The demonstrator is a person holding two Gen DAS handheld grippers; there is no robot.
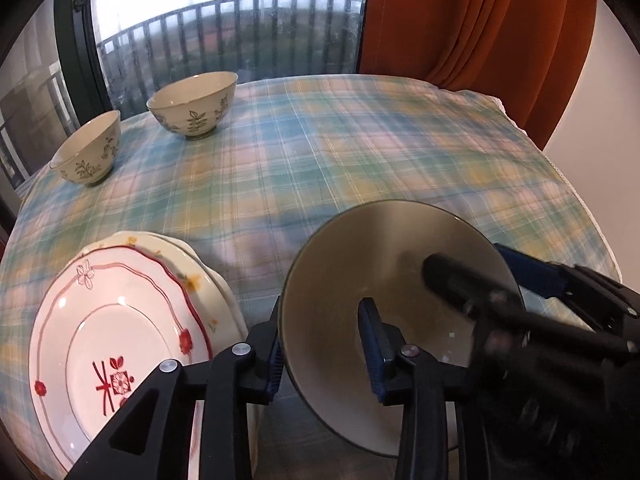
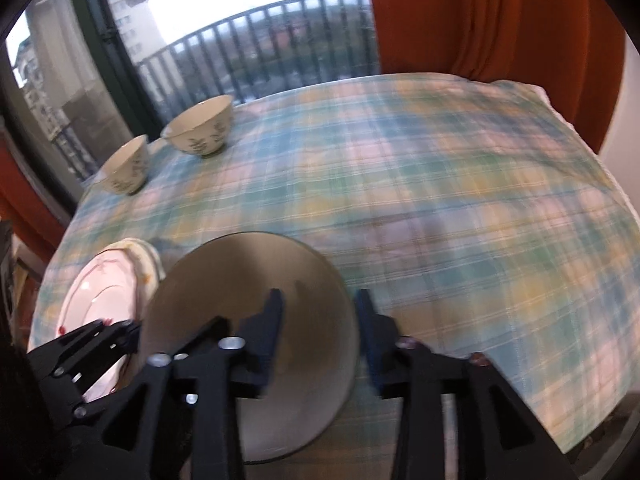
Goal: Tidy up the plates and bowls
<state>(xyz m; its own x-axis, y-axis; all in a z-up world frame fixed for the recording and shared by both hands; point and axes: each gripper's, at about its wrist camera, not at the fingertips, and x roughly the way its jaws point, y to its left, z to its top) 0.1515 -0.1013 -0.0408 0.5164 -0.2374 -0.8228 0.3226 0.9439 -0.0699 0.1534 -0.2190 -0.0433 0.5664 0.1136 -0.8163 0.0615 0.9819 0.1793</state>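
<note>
Big bowl (image 1: 384, 264): glazed ceramic, inside smooth w/ a dull satin sheen, thin dark rim. Plates: top plate (image 1: 120, 320) glossy white glaze w/ red floral print, strong highlights; two small bowls (image 1: 192, 104) cream glaze, leaf print, smooth. Tablecloth (image 1: 360, 140) woven plaid cloth, matt; curtain (image 1: 460, 20) matt orange fabric; gripper fingers (image 1: 376, 344) matt black plastic, blue pads, shiny metal screws.

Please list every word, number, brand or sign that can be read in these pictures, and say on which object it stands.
None: no readable text in either view.
The red mark on the top plate resembles a character, but seems only ornament.
The small bowls carry only leaf patterns.
</note>
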